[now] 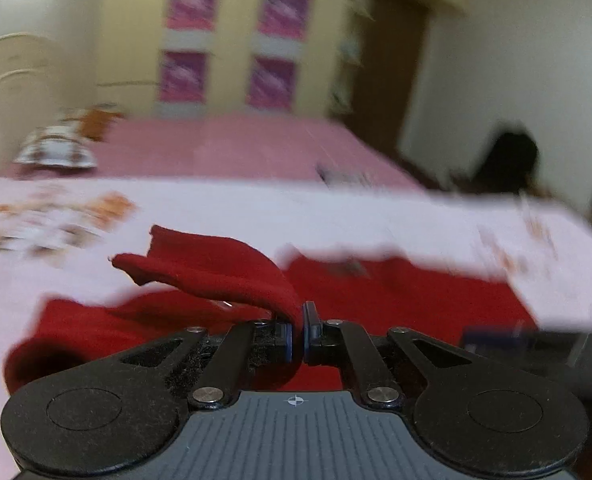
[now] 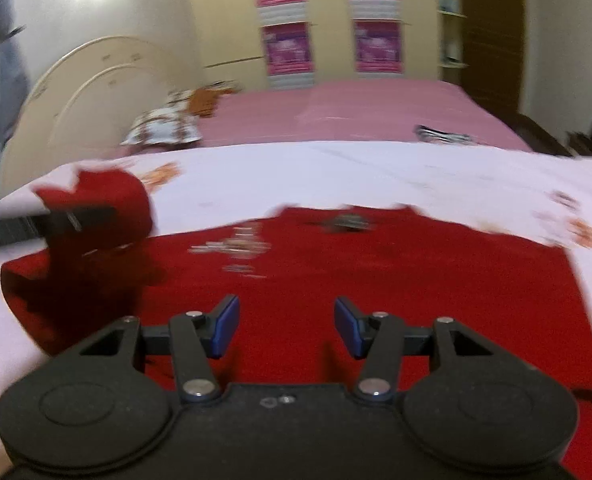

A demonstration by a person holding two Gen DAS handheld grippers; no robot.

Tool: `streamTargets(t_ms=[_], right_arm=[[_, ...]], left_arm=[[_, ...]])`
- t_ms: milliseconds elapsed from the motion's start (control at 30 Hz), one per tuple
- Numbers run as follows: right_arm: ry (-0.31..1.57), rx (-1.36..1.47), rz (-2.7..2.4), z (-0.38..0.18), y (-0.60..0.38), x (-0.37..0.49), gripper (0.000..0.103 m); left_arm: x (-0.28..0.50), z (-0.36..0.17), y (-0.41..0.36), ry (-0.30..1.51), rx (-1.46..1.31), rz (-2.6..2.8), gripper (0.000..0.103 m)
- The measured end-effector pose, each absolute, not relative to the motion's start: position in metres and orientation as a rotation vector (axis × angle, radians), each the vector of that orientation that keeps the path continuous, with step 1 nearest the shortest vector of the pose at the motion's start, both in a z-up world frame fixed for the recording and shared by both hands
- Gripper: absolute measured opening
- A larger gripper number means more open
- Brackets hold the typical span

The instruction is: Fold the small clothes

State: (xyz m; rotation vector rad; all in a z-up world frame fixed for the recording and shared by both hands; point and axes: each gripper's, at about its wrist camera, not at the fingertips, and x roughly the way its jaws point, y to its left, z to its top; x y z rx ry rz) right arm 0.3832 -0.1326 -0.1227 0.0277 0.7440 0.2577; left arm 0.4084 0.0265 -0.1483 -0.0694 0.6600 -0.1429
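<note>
Left gripper (image 1: 297, 330): black, blue-padded jaws pinched closed on a fold of the red knit garment (image 1: 395, 292); the cloth runs out from between the pads and lifts to the left of them.

Lifted part: a loose red flap, likely a sleeve (image 1: 200, 264), hangs raised just ahead and left of the left jaws, clear of the sheet.

Right gripper (image 2: 287, 326): jaws stand apart with nothing between them, poised over the flat middle of the garment.

Garment: spread front-up on the white bed sheet with orange prints (image 2: 375, 172); its body lies ahead of and under the right jaws, with a silvery decoration (image 2: 236, 248) ahead and slightly left of them. In the right wrist view the raised flap sits far left of the jaws, with the other gripper's dark body across it.

Background: pink bedspread (image 2: 355, 112) beyond the sheet; blurred, little else is legible.

Step in hand: probably the first side fold, carrying the sleeve inward across the body.

Next move: likely lay the held flap flat over the chest and release; the free jaws could pin or take the opposite edge. Blur hides exact edges, so alignment needs care.
</note>
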Motion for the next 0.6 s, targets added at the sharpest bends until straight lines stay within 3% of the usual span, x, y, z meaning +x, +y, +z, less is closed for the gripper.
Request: streamTargets(t_ms=[133, 300, 600], right_arm=[[0.798, 0.085, 0.188, -0.135, -0.185, 0.382, 0.052], [0.815, 0.193, 0.21, -0.141, -0.211, 0.378, 0.054], [0.809, 0.238, 0.363, -0.133, -0.184, 0.388, 0.064]], left_arm=[[0.413, -0.178, -0.02, 0.785, 0.107, -0.158, 0.005], [0.402, -0.158, -0.021, 0.786, 0.043, -0.156, 0.005], [0.384, -0.13, 0.056, 0.79, -0.087, 0.029, 0.006]])
